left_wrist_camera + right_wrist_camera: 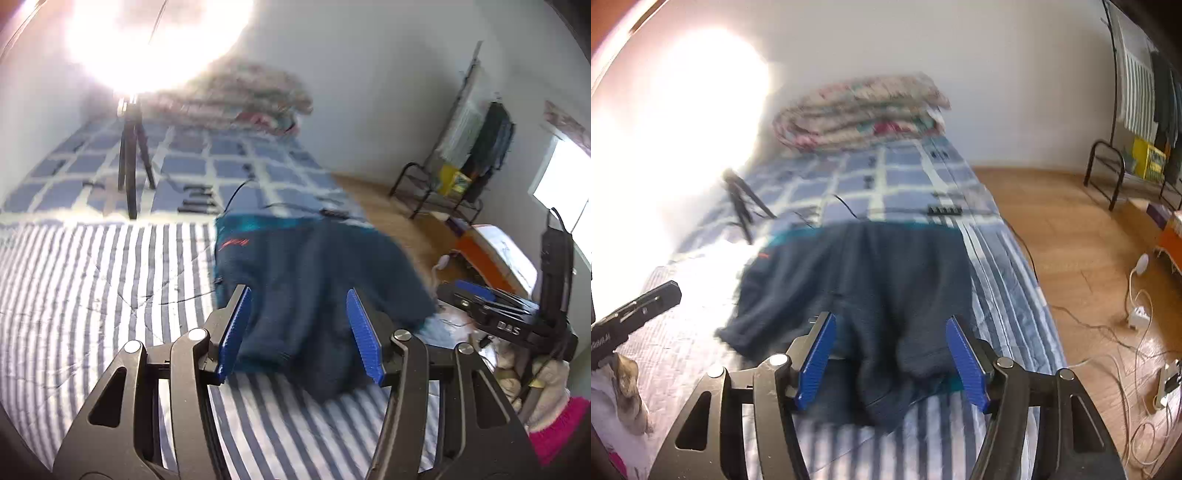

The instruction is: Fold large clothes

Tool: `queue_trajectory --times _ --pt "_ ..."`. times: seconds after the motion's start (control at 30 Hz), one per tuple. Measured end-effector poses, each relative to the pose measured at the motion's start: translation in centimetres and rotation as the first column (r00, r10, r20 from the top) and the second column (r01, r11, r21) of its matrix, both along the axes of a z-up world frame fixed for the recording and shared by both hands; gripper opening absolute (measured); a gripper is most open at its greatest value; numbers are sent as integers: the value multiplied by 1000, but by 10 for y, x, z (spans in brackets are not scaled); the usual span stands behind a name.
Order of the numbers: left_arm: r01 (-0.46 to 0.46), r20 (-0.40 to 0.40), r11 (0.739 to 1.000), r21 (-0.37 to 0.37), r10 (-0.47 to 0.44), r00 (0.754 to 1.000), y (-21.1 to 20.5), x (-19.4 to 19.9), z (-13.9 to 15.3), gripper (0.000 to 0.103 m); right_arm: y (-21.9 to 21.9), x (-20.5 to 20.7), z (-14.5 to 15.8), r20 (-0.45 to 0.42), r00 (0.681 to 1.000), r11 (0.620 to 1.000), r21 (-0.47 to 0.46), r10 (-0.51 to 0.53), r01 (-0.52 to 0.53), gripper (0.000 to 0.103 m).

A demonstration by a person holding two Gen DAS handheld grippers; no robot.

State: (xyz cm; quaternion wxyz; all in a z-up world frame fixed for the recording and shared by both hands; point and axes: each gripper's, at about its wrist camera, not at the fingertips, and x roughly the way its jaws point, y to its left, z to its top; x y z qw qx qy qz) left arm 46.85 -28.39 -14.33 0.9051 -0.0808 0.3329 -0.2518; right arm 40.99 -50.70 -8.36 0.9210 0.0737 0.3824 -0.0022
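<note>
Holding both tongs spread wide, empty: left gripper [299,332] and right gripper [892,356] hover over the near end of the navy garment [864,280], which lies partly folded on the striped bedspread [92,280]. We judge it soft, thick and floppy; pinch at an edge or corner. Left view alone shows the red logo [234,243]; right view shows the floor cables [1126,354].

Left gripper [299,314] black with triangular cut-outs in its arms, round silver screws at the joints, ribbed blue pads [364,332], right gripper [891,343] the same build, black arms, silver screws, ribbed blue pads [816,360]
</note>
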Motion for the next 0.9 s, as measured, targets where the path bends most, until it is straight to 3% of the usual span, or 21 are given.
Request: queue_trajectory --times 0.2,0.23,0.3,0.5,0.67,0.9 --pt "37 80 999 -4 -36 996 14 -78 73 57 40 -72 87 112 993 999 -9 45 -44 65" --pt "39 103 999 8 -39 994 17 -95 87 57 40 -72 87 112 993 999 -9 45 -44 65" --pt "41 148 999 17 -43 988 25 -126 110 57 59 -114 126 162 985 998 -30 57 -53 65" --pt "35 262 999 40 -44 964 55 -219 164 57 96 -198 181 241 968 997 -44 73 -65 65" --pt "46 327 997 66 -65 943 74 -282 184 57 126 -248 198 256 964 995 -75 78 -61 65" --pt "52 364 997 50 -67 929 102 -347 191 75 156 -303 195 262 962 996 -77 70 -51 65"
